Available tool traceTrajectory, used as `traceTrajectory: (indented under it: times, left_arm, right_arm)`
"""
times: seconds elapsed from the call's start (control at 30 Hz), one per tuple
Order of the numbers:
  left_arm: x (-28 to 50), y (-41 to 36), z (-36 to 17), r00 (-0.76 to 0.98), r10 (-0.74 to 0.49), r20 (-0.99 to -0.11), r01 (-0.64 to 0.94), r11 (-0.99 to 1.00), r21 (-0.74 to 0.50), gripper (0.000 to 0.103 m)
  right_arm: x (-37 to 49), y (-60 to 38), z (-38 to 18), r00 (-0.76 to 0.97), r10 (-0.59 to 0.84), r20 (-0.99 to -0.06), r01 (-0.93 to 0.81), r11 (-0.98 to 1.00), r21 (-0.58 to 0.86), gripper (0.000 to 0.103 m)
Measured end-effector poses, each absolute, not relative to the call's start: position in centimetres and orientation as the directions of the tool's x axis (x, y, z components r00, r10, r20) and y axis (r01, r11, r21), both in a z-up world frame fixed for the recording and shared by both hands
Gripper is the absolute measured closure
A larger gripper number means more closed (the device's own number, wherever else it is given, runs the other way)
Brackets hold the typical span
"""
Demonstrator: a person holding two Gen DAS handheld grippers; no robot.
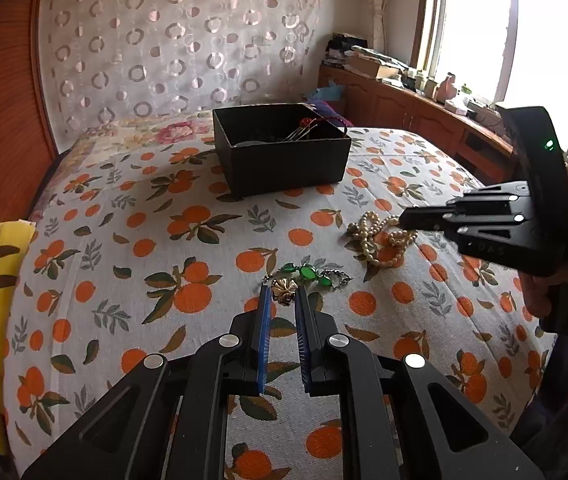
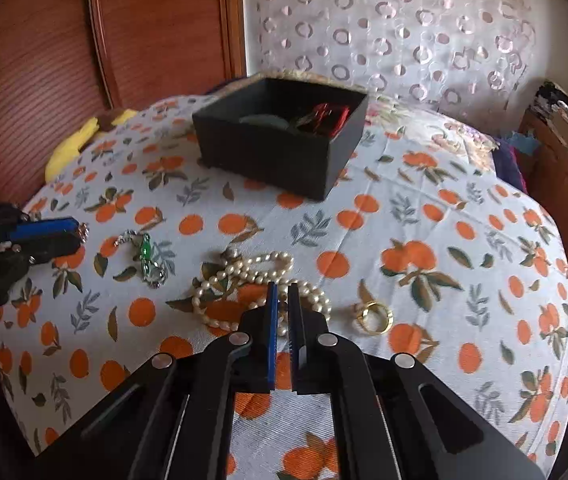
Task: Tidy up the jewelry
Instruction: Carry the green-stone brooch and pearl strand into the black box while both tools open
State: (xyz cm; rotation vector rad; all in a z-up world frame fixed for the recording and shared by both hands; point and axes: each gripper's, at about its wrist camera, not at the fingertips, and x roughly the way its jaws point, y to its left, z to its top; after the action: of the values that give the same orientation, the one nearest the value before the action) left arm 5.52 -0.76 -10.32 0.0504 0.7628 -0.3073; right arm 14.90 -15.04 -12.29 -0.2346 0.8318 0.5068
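On the bed (image 2: pixel 424 208), our right gripper (image 2: pixel 282 290) pinches the pearl necklace (image 2: pixel 243 276); left gripper (image 1: pixel 284 296) pinches the gold brooch (image 1: pixel 284 294); next, lift toward the black box (image 2: pixel 275 152) at twelve o'clock.

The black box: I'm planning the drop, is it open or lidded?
Open: the black box shows no lid, and its contents are visible from above.

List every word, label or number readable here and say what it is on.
"DAS": faint embossed letters on the right gripper body, seen from the left wrist view; only partly legible.
Small white print on the left gripper body, right wrist view: too small to read.
Nothing else bears text.
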Motion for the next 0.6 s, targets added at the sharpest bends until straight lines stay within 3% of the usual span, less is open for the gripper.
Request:
traceTrajectory:
  times: [0.6]
  left_arm:
    - [8.7,-0.9,-6.6,0.738,-0.263,-0.621,0.287,0.956,-0.063,0.092]
  right_arm:
    - [14.6,-15.6,-0.4,0.716,0.413,-0.563,-0.532,0.845,-0.057,0.098]
